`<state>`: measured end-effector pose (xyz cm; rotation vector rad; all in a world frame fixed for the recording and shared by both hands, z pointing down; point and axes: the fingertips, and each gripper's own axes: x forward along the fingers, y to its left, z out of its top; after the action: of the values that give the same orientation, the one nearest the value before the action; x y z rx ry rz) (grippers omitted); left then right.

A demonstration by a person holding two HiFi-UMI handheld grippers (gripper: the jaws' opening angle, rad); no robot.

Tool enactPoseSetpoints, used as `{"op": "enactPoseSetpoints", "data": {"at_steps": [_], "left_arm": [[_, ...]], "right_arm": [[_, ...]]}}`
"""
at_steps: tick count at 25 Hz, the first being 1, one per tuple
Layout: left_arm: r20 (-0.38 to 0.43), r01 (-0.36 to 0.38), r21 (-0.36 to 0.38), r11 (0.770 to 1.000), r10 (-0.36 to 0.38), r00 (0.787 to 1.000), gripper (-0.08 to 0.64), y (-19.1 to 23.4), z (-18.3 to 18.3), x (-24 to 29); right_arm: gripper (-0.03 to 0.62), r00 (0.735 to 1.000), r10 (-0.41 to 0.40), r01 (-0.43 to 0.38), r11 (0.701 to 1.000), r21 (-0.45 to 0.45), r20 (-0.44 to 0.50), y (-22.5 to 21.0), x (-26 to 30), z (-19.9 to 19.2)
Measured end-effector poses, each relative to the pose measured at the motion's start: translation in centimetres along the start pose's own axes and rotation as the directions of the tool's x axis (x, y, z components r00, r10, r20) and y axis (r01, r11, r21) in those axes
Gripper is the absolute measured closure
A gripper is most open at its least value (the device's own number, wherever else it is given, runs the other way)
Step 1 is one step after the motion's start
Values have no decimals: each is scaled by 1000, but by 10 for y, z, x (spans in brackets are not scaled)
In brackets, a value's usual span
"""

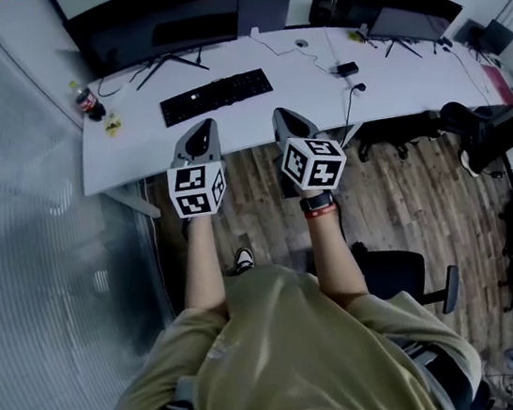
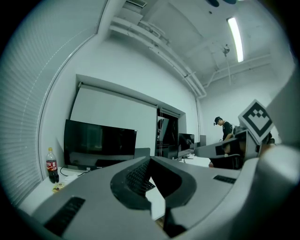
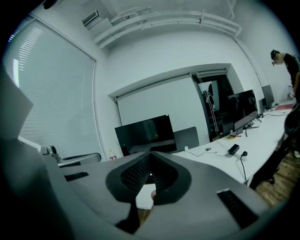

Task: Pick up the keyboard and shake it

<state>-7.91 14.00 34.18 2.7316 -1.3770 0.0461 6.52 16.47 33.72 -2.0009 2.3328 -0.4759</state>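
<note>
A black keyboard [image 1: 216, 97] lies flat on the white desk [image 1: 391, 86], in front of a dark monitor [image 1: 155, 19]. Both grippers hover just short of the desk's near edge, apart from the keyboard. My left gripper [image 1: 200, 128] is below the keyboard's left half, and its jaws are shut with nothing between them. My right gripper [image 1: 284, 115] is below and right of the keyboard's right end, also shut and empty. In the left gripper view the closed jaws [image 2: 150, 163] point over the desk toward the monitor [image 2: 99, 143]. In the right gripper view the closed jaws [image 3: 150, 157] do the same.
A cola bottle [image 1: 87, 102] stands at the desk's left end by the blinds. A power adapter [image 1: 346, 69] with cables and a second monitor [image 1: 411, 21] sit to the right. An office chair [image 1: 409, 277] is behind me on the wood floor. A person [image 2: 226, 130] stands far off.
</note>
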Motion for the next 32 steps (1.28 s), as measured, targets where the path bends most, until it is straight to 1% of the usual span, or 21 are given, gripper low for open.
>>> {"op": "enactPoseSetpoints", "data": {"at_steps": [4,7,12,13,15,17,21,28,32], "left_arm": [[-3,4,-13,1000,-4,1000,543,42,-1,25],[-2,-12,-27,1000,12,1000,543,66,-5,36],[-41,1,-33,999,-2,999,543,84,-21,56],[-50,0,-37,999,-2,999,543,89,-24,62],[-64,-9,-41,999,7,998,543,99,-32,73],[-67,-29,-35,999,26,997,543,111,-37,84],[-58,-74,-24,997,72,996,543,141,-31,120],[-14,-133,9,991,134,991,543,176,5,188],[-36,-146,15,989,147,989,543,189,4,232]], "right_arm": [[571,1000,6,-7,1000,-7,-7,14,48,1],[571,1000,23,-23,1000,-15,-20,27,71,-5],[571,997,45,-45,999,2,-59,26,109,-15],[571,997,45,-45,999,-8,-65,26,119,-16],[571,996,39,-43,997,-56,-79,25,138,-18],[571,995,48,-56,994,-91,-85,24,158,-18],[571,989,115,-124,987,-99,-90,18,205,-6],[569,968,233,-241,965,-99,-90,5,287,29],[560,951,283,-295,951,-94,-124,-12,333,36]]}}
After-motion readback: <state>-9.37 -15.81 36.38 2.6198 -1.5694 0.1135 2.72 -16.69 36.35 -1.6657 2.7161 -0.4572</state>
